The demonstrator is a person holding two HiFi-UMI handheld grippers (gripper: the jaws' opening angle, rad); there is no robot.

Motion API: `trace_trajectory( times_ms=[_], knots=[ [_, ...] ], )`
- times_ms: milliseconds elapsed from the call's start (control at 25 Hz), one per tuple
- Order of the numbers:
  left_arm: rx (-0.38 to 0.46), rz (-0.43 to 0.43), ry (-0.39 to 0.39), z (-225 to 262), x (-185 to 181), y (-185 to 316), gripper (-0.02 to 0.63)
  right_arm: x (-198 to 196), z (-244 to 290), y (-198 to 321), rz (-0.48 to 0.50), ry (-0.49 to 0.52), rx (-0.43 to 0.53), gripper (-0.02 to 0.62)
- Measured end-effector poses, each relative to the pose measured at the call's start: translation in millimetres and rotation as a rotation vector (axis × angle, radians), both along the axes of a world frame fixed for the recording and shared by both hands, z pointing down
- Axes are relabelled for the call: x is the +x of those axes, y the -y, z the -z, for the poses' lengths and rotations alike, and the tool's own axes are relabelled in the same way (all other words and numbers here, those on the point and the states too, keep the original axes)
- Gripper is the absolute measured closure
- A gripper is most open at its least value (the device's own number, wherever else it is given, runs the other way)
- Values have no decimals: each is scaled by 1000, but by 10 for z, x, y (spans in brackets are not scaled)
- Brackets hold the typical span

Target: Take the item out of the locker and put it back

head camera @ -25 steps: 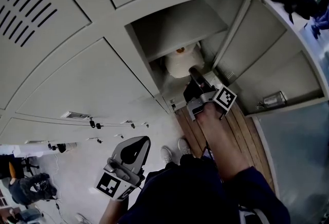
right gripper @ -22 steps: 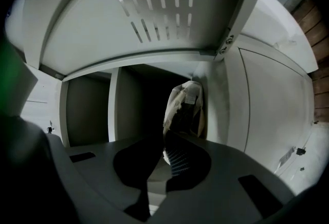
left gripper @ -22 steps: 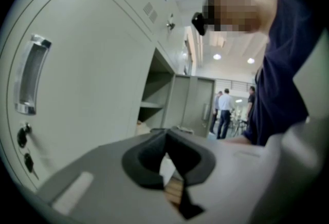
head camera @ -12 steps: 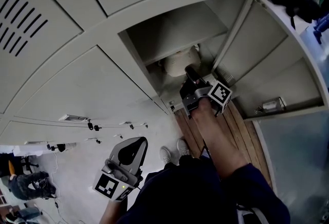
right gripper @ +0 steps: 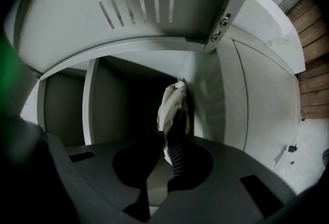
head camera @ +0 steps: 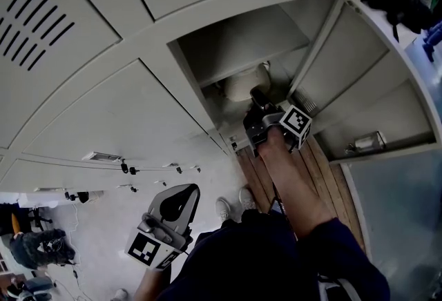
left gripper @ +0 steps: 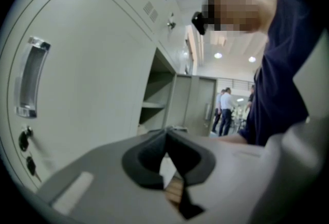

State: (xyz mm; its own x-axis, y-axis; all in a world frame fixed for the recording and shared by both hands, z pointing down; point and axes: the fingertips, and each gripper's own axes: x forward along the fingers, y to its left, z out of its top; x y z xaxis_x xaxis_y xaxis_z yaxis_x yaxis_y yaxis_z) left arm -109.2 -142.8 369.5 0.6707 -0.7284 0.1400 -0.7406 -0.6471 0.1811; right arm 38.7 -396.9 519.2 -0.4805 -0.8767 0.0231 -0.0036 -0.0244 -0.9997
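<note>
A white, soft, printed item (head camera: pixel 241 83) sits inside the open locker compartment (head camera: pixel 207 54), just under its shelf. My right gripper (head camera: pixel 260 95) reaches level into the opening and is shut on the item's near edge. In the right gripper view the pale item (right gripper: pixel 172 105) stands upright between the dark fingertips of the right gripper (right gripper: pixel 168 138), close to the locker's right inner wall (right gripper: pixel 205 94). My left gripper (head camera: pixel 178 200) hangs low beside the person's body, away from the locker. In its own view the left gripper (left gripper: pixel 165 132) has its jaws together with nothing in them.
The locker door (head camera: pixel 366 89) stands swung open to the right, with a handle (head camera: pixel 366 141) on its lower edge. Closed locker doors (head camera: pixel 103 106) fill the left, keys (head camera: pixel 127 167) hanging in their locks. Wooden planks (head camera: pixel 324 175) lie below the door. People (left gripper: pixel 224 111) stand far down the room.
The right gripper has carried the white item lower and deeper into the compartment, so more of it is hidden under the shelf. The left gripper has stayed where it was.
</note>
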Motion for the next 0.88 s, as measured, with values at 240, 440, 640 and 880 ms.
trace_trajectory(
  times_ms=[240,440,640,880],
  knots=[
    [1,-7,-4,5,-29,-32,601,-28,-18,-50,15,-12,-22,575],
    [4,-19,-10,4,-44,-69,601,-18,17,-98,9,-20,-11,539],
    [4,-26,-17,7,-73,-114,601,19,42,-174,-10,-26,-10,528],
    [15,-46,-25,26,-68,-197,601,72,48,-295,-22,-38,-6,511]
  ],
)
